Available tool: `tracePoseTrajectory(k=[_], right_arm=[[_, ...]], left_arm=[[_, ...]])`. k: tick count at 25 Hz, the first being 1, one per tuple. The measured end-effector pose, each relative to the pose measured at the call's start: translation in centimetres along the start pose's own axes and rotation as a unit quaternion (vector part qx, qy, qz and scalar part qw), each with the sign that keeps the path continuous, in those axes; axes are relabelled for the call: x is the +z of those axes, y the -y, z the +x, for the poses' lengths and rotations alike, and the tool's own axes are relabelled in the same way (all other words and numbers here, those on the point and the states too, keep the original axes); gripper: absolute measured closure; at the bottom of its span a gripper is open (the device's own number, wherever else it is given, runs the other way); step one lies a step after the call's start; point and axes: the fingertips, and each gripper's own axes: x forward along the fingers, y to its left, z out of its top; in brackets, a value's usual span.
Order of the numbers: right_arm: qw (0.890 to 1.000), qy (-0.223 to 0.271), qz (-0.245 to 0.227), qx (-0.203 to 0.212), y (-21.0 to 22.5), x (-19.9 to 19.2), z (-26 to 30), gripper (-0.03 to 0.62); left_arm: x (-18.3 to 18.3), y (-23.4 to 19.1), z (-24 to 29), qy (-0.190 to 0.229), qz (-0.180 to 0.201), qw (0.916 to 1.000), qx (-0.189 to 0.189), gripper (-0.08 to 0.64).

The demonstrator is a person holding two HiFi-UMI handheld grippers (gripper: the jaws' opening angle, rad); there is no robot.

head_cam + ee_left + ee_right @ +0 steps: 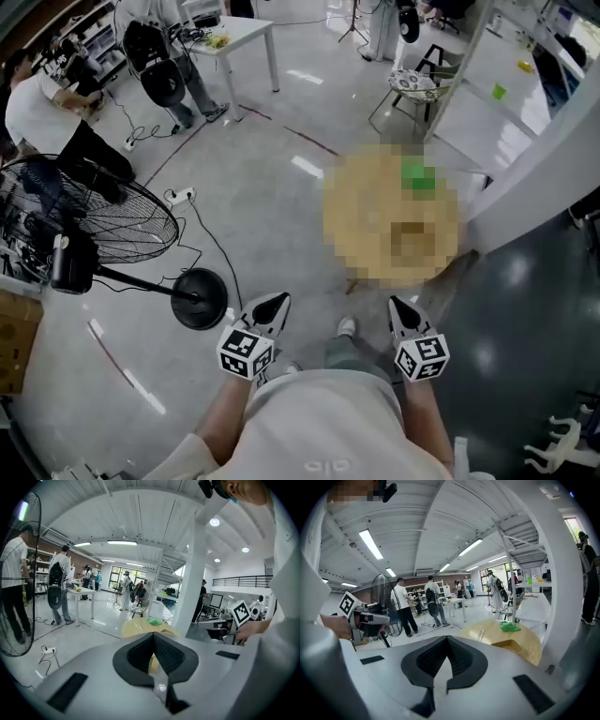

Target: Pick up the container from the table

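A round wooden table (487,632) stands ahead of both grippers, some way off. On it lie a green crumpled thing (510,626) and a tan open container (512,646) near its right edge. In the head view the table (366,220) is blurred over; the container shows as a brown patch (410,242). The left gripper view shows the table (133,628) and the green thing (153,621) past the jaws. My left gripper (281,300) and right gripper (394,302) are held side by side in front of the person's body, both shut and empty, short of the table.
A standing fan (94,220) with a round black base (199,298) is at the left, with cables and a power strip (181,196) on the floor. A white table (239,37) and several people are at the back left. A white pillar (553,159) rises on the right.
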Motion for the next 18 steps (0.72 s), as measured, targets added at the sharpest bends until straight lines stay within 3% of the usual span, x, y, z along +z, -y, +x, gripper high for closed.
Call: tracePoseTrajectory(k=[9, 18], right_arm=[[0.998, -0.053, -0.023, 0.034, 12.1, 1.7, 7.9, 0.566], [0.988, -0.122, -0.073, 0.063, 19.5, -1.2, 14.4, 0.563]], left_arm=[[3.1, -1.1, 9.5, -0.022, -0.021, 0.9972, 0.068, 0.545], [2.8, -1.7, 14.3, -0.04, -0.048, 0.9888, 0.135, 0.545]])
